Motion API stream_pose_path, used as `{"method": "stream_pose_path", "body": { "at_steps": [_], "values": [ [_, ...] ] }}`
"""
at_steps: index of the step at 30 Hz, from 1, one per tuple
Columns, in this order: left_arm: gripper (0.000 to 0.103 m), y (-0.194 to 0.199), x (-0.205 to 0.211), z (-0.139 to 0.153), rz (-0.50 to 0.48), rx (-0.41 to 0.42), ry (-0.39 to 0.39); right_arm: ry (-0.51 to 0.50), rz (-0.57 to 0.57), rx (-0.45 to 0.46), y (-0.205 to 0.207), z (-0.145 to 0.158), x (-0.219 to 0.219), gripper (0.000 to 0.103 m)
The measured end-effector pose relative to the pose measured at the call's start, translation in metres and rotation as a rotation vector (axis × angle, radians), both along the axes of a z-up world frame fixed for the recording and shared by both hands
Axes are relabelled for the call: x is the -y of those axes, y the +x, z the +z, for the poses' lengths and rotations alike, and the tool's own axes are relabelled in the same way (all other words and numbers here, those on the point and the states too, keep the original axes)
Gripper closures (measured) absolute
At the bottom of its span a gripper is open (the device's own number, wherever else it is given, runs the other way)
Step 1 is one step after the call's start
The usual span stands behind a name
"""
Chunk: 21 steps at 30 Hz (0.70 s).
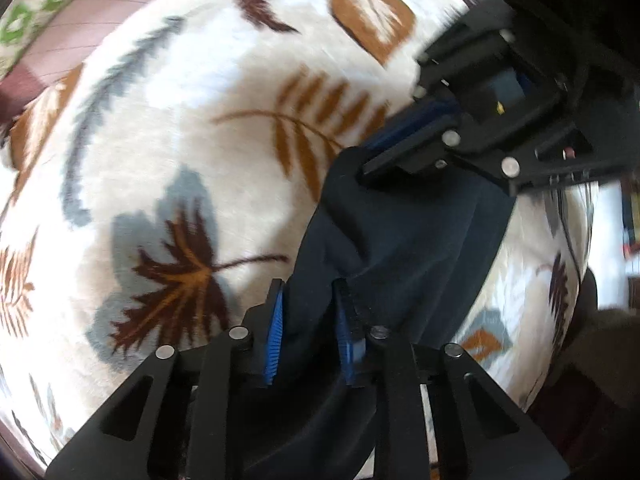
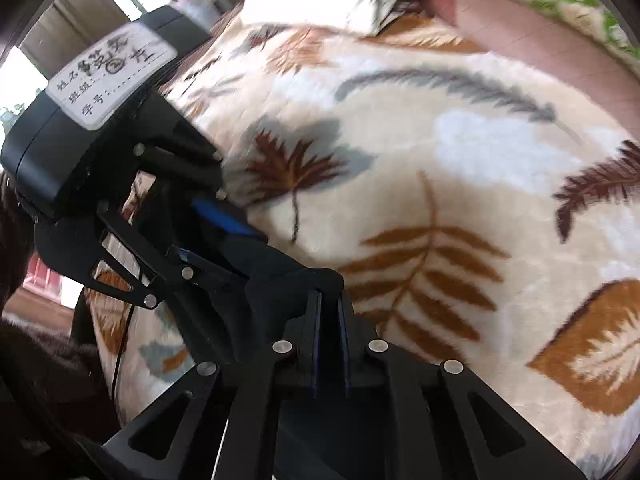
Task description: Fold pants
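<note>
Dark pants (image 1: pixel 400 232), possibly bunched, lower part cut off

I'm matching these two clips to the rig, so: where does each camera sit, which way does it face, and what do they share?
Left wrist: on the left gripper, looking steeply down at dark pants between its blue pads, over a leaf-print blanket; the right gripper shows upper right.
Right wrist: on the right gripper, facing down, jaws shut on the pants; the left gripper shows at left.
Shared: pants, blanket, both grippers.
</note>
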<state>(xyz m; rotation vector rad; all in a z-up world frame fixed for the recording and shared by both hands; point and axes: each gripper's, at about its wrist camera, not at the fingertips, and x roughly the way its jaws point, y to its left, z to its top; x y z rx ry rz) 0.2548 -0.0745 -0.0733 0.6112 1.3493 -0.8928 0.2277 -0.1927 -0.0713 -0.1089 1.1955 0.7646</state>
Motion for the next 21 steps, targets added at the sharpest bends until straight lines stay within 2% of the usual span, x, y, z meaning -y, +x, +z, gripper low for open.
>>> {"method": "stream_pose_path", "body": {
  "at_steps": [3, 7, 10, 12, 13, 14, 16, 18, 19, 21],
  "values": [
    [0.082, 0.013, -0.008, 0.005, 0.061, 0.024, -0.009, 0.006, -0.042, 0.039, 0.006, 0.010, 0.007, 0.096],
    [0.082, 0.028, -0.010, -0.006, 0.124, 0.039, 0.023, 0.014, -0.099, 0.087, 0.017, 0.018, 0.011, 0.096],
    [0.082, 0.035, 0.003, -0.015, 0.109, 0.067, 0.049, -0.019, -0.132, 0.102, 0.028, 0.008, 0.012, 0.098],
    [0.076, 0.038, 0.008, -0.021, 0.099, 0.076, 0.069, -0.030, -0.141, 0.089, 0.033, -0.004, 0.013, 0.098],
    [0.068, 0.040, 0.009, -0.024, 0.115, 0.067, 0.079, -0.040, -0.147, 0.086, 0.035, -0.011, 0.012, 0.098],
    [0.053, 0.043, 0.008, -0.027, 0.132, 0.062, 0.093, -0.048, -0.164, 0.068, 0.037, -0.018, 0.016, 0.098],
    [0.043, 0.055, 0.001, -0.027, 0.180, 0.047, 0.096, -0.060, -0.182, 0.060, 0.039, -0.026, 0.017, 0.102],
    [0.043, 0.062, -0.008, -0.022, 0.228, 0.023, 0.079, -0.046, -0.214, 0.069, 0.039, -0.020, 0.020, 0.100],
    [0.043, 0.064, -0.015, -0.016, 0.264, 0.032, 0.079, -0.042, -0.235, 0.075, 0.038, -0.014, 0.023, 0.093],
    [0.043, 0.064, -0.023, -0.008, 0.299, 0.062, 0.092, 0.007, -0.274, 0.086, 0.030, 0.003, 0.030, 0.093]
  ]
}}
